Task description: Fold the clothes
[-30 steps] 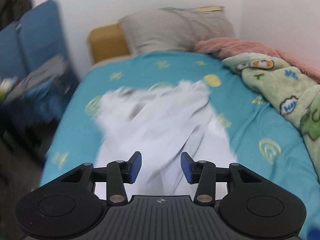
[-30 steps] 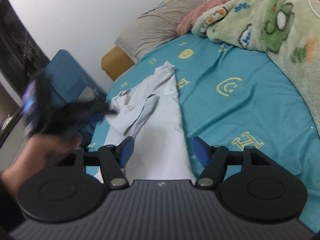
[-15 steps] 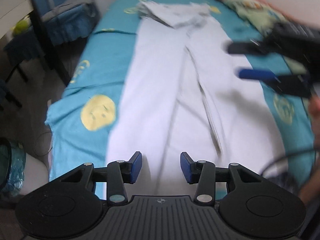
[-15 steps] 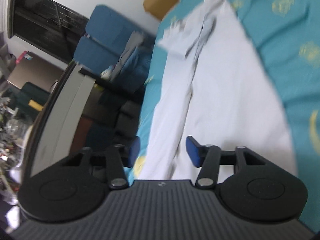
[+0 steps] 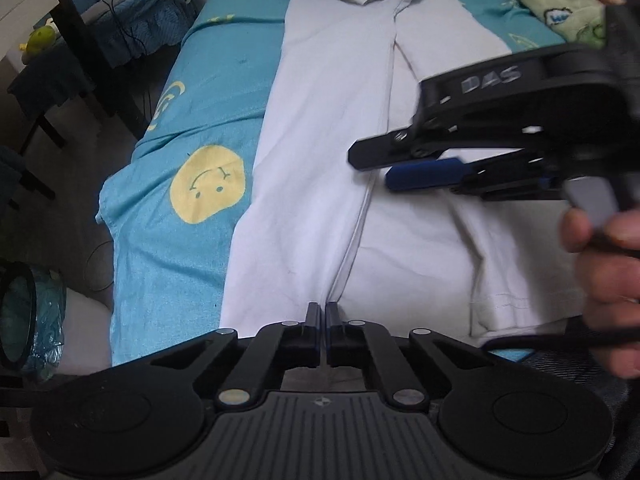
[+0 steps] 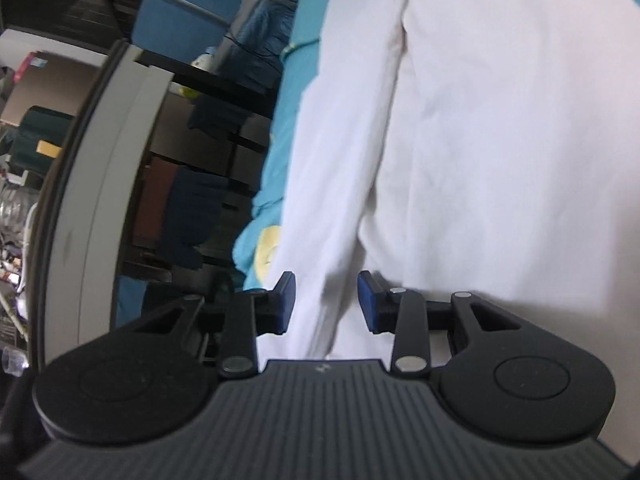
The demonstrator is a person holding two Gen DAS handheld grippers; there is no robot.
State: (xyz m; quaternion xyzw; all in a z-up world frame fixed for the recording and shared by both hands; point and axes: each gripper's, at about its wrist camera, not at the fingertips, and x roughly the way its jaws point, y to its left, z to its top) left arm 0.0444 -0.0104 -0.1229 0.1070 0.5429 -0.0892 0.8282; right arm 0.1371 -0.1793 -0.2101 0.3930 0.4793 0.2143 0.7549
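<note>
My left tongs are pinched on the near hem of the white trousers, which lie lengthwise on the bed w/ turquoise sheet. Right tongs hover apart over the hem, cloth between the pads, not gripped.

Home bedroom. Bed with turquoise smiley-print sheet ahead of the left jaws; green cartoon blanket far right; blue chair far left; cluttered dark shelving left of the right jaws.
</note>
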